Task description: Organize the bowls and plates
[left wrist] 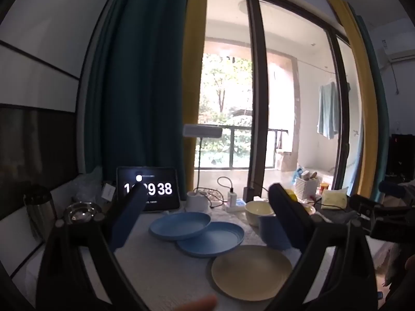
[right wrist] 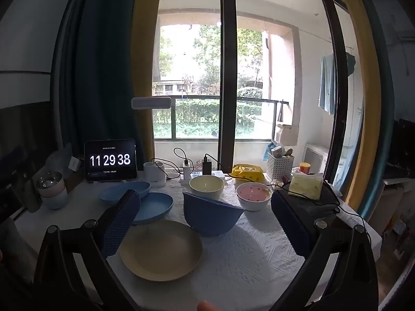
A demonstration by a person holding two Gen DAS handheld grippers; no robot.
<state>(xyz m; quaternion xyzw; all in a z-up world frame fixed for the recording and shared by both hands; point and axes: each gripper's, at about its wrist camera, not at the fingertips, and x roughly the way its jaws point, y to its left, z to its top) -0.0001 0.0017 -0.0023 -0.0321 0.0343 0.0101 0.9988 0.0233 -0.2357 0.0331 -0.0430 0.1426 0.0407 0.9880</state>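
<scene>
Two blue plates overlap on the white table, the far one (left wrist: 180, 224) (right wrist: 124, 191) resting on the near one (left wrist: 211, 238) (right wrist: 153, 207). A yellow plate (left wrist: 250, 272) (right wrist: 160, 248) lies in front. A blue bowl (right wrist: 211, 216) (left wrist: 272, 230) sits tilted beside a yellow bowl (right wrist: 206, 185) (left wrist: 258, 210) and a pink bowl (right wrist: 253, 197). My left gripper (left wrist: 207, 207) is open and empty above the plates. My right gripper (right wrist: 205, 215) is open and empty, with the blue bowl between its fingers in view.
A tablet clock (right wrist: 110, 160) (left wrist: 149, 191) stands at the back left, with a metal cup (right wrist: 50, 190), a white lamp base (right wrist: 154, 173), chargers and cables (right wrist: 186, 167), a yellow packet (right wrist: 247, 172), a white basket (right wrist: 280, 164) and a tissue pack (right wrist: 306, 186).
</scene>
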